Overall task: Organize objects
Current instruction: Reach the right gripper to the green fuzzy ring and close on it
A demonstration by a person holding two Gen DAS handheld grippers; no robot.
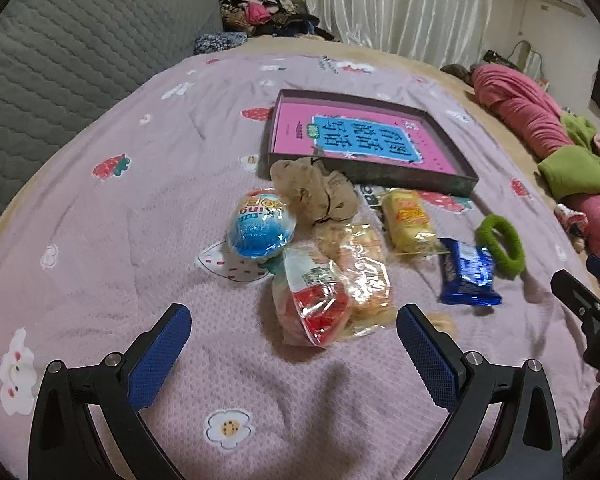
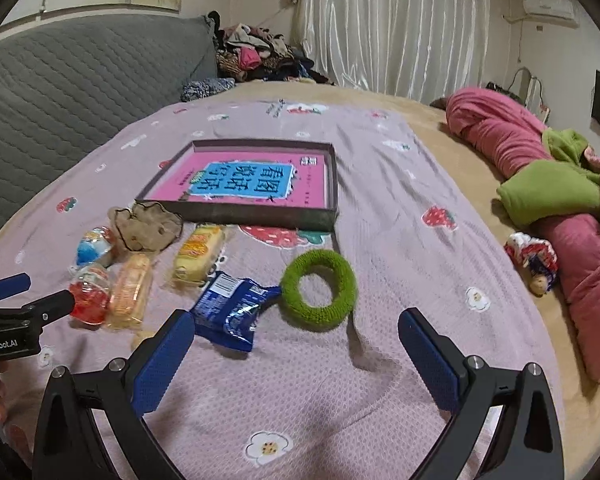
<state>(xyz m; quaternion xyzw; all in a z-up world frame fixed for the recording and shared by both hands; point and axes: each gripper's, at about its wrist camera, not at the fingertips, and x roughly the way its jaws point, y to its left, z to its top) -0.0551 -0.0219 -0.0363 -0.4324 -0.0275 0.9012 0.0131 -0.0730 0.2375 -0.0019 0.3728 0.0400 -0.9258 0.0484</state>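
On the pink bedspread lie a blue egg toy (image 1: 258, 226), a red egg toy in clear wrap (image 1: 314, 300), an orange snack pack (image 1: 366, 272), a yellow snack pack (image 1: 408, 220), a blue biscuit pack (image 1: 468, 274), a green fuzzy ring (image 1: 500, 246) and a brown cloth scrunchie (image 1: 316, 192). Behind them sits a dark shallow box (image 1: 380, 178) holding a pink book (image 1: 352, 136). My left gripper (image 1: 294, 330) is open, just short of the red egg. My right gripper (image 2: 296, 338) is open, near the biscuit pack (image 2: 232, 310) and green ring (image 2: 318, 290).
A grey quilted headboard (image 1: 60, 56) stands at the left. Rolled pink and green blankets (image 2: 540, 184) lie at the right with a small doll (image 2: 534, 260). A clothes pile (image 2: 256, 56) and white curtains (image 2: 392, 24) are at the back.
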